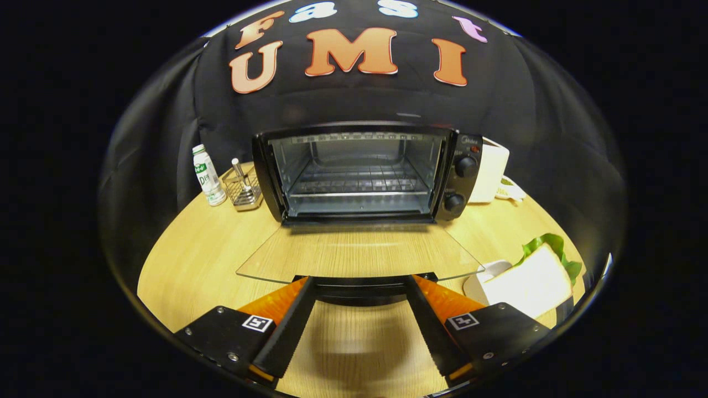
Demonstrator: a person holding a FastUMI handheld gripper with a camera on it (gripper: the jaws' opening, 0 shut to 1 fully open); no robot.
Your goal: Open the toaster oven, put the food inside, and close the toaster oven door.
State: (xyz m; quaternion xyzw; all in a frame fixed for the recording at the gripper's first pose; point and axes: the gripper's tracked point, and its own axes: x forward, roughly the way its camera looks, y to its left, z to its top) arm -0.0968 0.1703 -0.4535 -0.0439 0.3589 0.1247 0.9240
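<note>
Tongs, black two-finger gripper (359,279): fingers spread wide, gripping nothing, tips at the dark handle edge of the lowered glass door (359,257). Black toaster oven (368,171): beyond the door, open, wire rack inside bare. Sandwich with green lettuce on a white plate (534,282): on the pale wooden table (188,260), just right of the fingers. White plastic bottle (208,176), wire utensil holder (245,190): left of oven.
</note>
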